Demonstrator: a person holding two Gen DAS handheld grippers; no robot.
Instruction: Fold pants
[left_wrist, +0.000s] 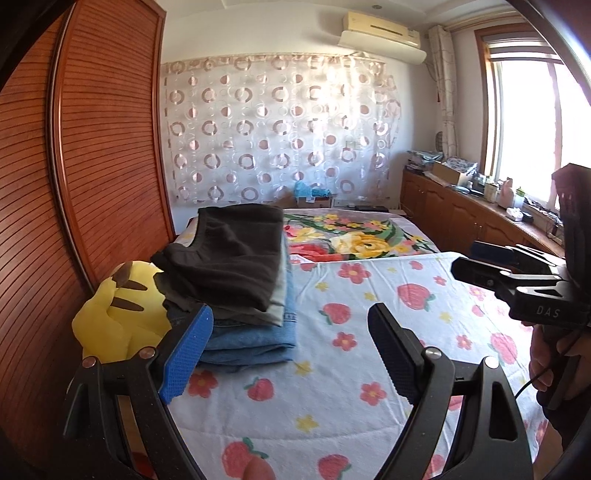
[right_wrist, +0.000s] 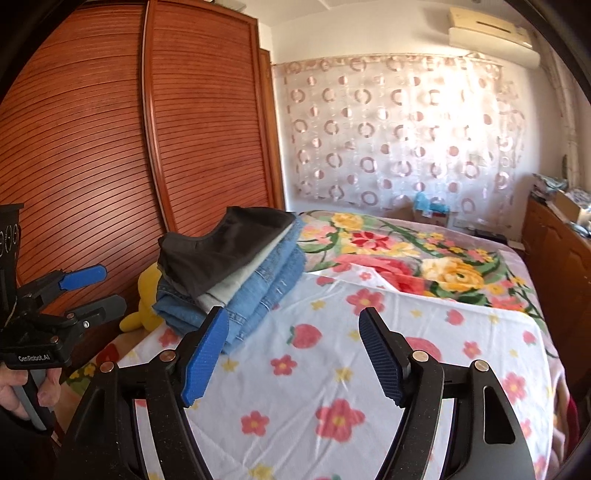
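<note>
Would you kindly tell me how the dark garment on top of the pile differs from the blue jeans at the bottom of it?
The dark garment is plain brown-black cloth; the blue jeans are light denim with visible stitched seams. The dark garment lies topmost and its near edge overhangs the pile, while the blue jeans rest directly on the strawberry sheet. A pale folded piece separates them, so they do not touch there. Both are folded in one pile beside the yellow plush toy.

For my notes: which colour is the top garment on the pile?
Dark brown, clearest in the left wrist view.
</note>
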